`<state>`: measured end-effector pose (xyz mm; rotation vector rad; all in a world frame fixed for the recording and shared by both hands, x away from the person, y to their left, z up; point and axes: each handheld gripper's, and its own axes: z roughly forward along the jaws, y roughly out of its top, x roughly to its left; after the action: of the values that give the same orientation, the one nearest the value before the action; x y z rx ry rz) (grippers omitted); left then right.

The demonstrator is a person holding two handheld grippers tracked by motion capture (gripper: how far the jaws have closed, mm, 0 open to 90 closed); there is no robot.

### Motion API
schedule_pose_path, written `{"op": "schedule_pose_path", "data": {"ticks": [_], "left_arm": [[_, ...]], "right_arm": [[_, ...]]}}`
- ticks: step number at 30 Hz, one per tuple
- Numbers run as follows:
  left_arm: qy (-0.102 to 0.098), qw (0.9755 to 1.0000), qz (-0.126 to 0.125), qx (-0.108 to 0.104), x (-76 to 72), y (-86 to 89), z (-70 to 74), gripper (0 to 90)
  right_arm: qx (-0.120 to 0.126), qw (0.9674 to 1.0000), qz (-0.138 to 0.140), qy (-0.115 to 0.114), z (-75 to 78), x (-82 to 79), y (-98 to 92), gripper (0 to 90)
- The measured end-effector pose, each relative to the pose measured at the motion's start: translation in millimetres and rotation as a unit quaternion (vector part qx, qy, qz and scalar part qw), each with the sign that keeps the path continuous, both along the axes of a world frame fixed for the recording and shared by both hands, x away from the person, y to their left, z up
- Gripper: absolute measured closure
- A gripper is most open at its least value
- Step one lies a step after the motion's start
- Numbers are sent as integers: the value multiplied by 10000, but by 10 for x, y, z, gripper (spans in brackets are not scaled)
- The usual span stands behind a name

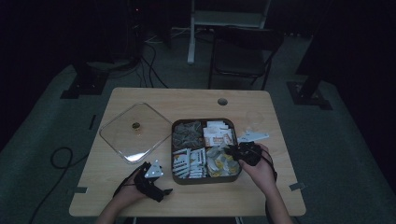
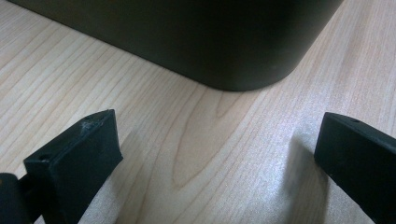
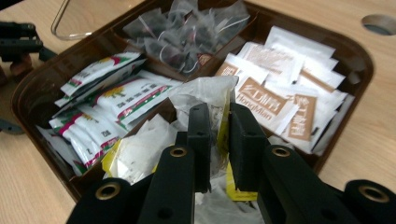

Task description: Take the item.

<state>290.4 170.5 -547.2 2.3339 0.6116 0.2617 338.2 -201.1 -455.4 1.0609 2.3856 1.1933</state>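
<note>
Wooden table [image 1: 140,186], compartment tray [image 1: 173,154], clear lid [image 1: 116,135]

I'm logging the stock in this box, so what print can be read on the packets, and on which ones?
"HongMan": on a brown-and-white sachet in the brown tray, with Chinese characters above it, too blurred to read.
Green-and-white packets: print too small to read.
White-and-yellow packet held in the right tool: no legible text.

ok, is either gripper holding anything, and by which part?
The right gripper is shut on a white-and-yellow sachet, pinching it at its lower middle, above the box. The left gripper is open, holding nothing.
</note>
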Motion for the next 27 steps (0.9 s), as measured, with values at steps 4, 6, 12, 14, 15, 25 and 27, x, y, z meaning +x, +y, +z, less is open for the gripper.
{"op": "schedule_pose_path", "data": {"ticks": [4,6,12,14,15,25,27], "left_arm": [[0,10000,7,-10,-1,-1,-1,8],[1,10000,10,-14,-1,-2,-1,8],[5,10000,15,-23,-2,-2,-2,8],[3,10000,7,-11,-1,-1,-1,8],[-2,10000,4,-8,0,-1,-1,8],[-2,10000,-3,-4,1,0,0,8],[-2,10000,-3,-1,1,0,0,8]], "right_arm": [[47,10000,-48,-33,48,19,-39,799],[108,9999,-88,-55,66,29,-62,799],[254,9990,-317,-182,105,65,-129,799],[280,9987,-360,-213,119,87,-151,799],[311,9985,-388,-225,128,97,-160,799],[530,9951,-722,-410,235,185,-320,799],[573,9936,-846,-485,259,200,-360,800]]}}
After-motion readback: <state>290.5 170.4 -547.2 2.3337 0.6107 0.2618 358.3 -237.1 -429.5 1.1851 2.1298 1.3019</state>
